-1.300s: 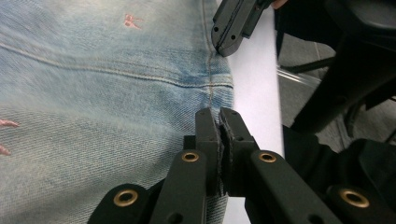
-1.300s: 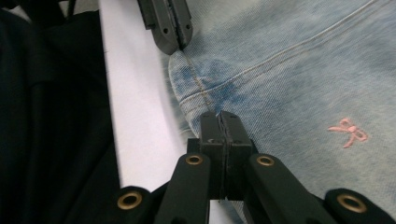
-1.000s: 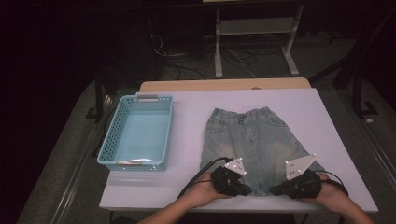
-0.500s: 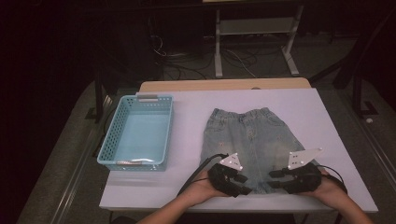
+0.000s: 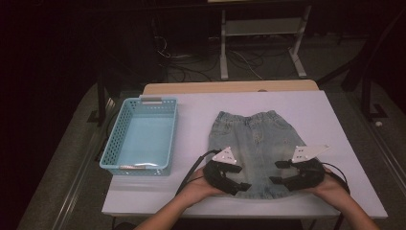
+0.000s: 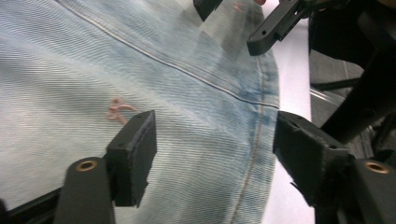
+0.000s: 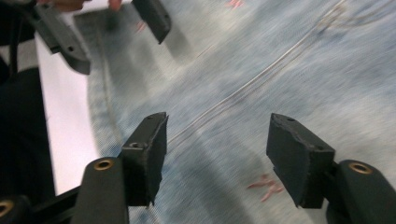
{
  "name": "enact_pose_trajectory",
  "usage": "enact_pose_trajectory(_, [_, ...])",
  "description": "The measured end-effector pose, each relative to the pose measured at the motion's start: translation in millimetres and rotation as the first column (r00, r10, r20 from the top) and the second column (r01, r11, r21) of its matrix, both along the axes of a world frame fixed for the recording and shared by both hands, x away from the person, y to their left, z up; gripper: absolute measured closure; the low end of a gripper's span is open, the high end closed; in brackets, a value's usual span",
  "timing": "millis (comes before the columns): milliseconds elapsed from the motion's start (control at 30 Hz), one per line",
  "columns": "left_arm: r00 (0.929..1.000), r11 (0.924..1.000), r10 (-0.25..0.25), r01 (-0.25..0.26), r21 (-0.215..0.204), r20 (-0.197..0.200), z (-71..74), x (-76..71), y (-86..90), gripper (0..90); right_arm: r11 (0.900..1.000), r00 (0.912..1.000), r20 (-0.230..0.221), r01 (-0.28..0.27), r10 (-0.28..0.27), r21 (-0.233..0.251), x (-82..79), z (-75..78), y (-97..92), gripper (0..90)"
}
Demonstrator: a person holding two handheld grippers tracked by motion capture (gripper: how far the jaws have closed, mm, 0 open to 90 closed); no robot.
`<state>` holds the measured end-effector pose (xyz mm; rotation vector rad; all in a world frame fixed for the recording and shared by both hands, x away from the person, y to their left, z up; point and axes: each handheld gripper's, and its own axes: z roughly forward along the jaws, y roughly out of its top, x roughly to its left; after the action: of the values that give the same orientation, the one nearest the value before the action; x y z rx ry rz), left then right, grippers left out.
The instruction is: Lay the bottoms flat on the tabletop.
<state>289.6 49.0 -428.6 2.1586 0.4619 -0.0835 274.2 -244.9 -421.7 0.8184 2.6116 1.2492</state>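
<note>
A: What else is on the desk point(image 5: 311, 103)?

B: A blue basket point(image 5: 142, 135), left, well apart.

A: The denim shorts point(image 5: 253, 143)?

B: Flat, with the left tool point(image 5: 238, 184) and right tool point(image 5: 279, 171) over the near hem (both jaws just opened, pinching nothing).

Faded light-blue denim shorts point(image 5: 253, 143), turquoise lattice basket point(image 5: 142, 134), white table point(image 5: 191, 191).

On the counter point(image 5: 306, 110) the denim shorts point(image 5: 253, 139) lie flat right of centre, waistband at the far side, hems toward the near edge. The basket point(image 5: 142, 136) stands to their left, apart from them. The 2 tools sit over the near hems: left tool point(image 5: 242, 184), right tool point(image 5: 277, 172).
</note>
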Motion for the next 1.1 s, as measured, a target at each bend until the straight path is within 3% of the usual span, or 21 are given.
enact_pose_trajectory(267, [0.9951, 0.9954, 0.092, -0.093, 0.022, 0.036, 1.2, 6.8, 16.5, 16.3, 0.9965, 0.9970, 0.015, 0.076, -0.076, 0.036, 11.0, 4.2, -4.0, 34.1])
enact_pose_trajectory(500, [0.9835, 0.9829, 0.175, -0.177, 0.050, 0.047, -0.6, 9.9, 34.0, 12.7, 0.9939, 0.9951, 0.013, 0.097, -0.098, 0.052, 21.8, 4.3, 0.2, 32.7])
enact_pose_trajectory(800, [0.9660, 0.9628, 0.247, -0.253, 0.094, 0.078, -7.7, 12.2, 42.6, 1.0, 0.9868, 0.9878, 0.001, 0.155, -0.156, 0.046, 25.0, -0.1, -2.9, 27.3])
enact_pose_trajectory(1100, [0.9571, 0.9547, 0.278, -0.285, 0.087, 0.082, -8.4, 19.3, 48.2, 0.0, 0.9848, 0.9861, -0.001, 0.166, -0.166, 0.051, 22.3, -5.3, -8.7, 25.0])
